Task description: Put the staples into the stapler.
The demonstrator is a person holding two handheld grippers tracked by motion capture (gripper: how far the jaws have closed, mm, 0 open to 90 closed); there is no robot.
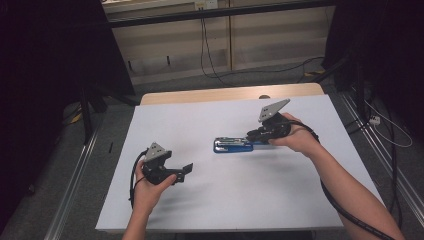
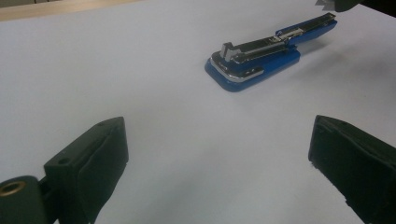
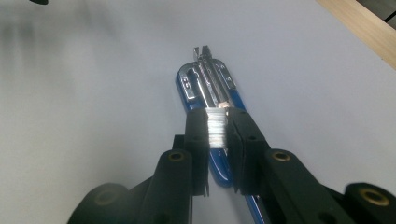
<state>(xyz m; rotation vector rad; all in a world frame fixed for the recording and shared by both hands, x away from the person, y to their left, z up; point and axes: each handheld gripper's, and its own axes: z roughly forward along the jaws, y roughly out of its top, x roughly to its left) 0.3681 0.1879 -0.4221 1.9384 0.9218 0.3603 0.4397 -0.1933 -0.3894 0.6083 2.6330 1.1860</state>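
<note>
Left gripper (image 1: 186, 170) low over white table (image 1: 165, 125), near left front; jaws spread wide, nothing between, pointing right toward blue stapler (image 2: 261, 56). Left hand (image 1: 147, 187) wrapped round body from below, forearm in from bottom edge, cable looping off the back.

Centre: stapler lying flat on the table, a little right of middle, lid swung open, metal magazine channel exposed, nose end toward the left.

Right gripper (image 3: 217, 133) just right of the stapler, jaws nearly closed, pinching a strip of staples (image 3: 216, 128) directly above the rear of the open channel. Right hand (image 1: 295, 137) gripping from the right side, wrist tipped down and left, grey plate uppermost, forearm running to lower right corner.

Step in hand, by the look of it: loading staples into the magazine. To do well:
- Keep strip parallel to channel, legs down, centred between rails; looks roughly aligned in right gripper view, exact seating not clear.
- Lower slowly, straight down, no twist; light pinch only, hard squeeze likely snaps the strip.
- Release only once strip sits in the track, not perched on a rail.
- Left gripper well apart from the stapler now; worth bringing in to steady the blue base near the nose, since base likely slides on smooth table under a push.
- Risk: strip tilting, jamming or breaking into pieces.
</note>
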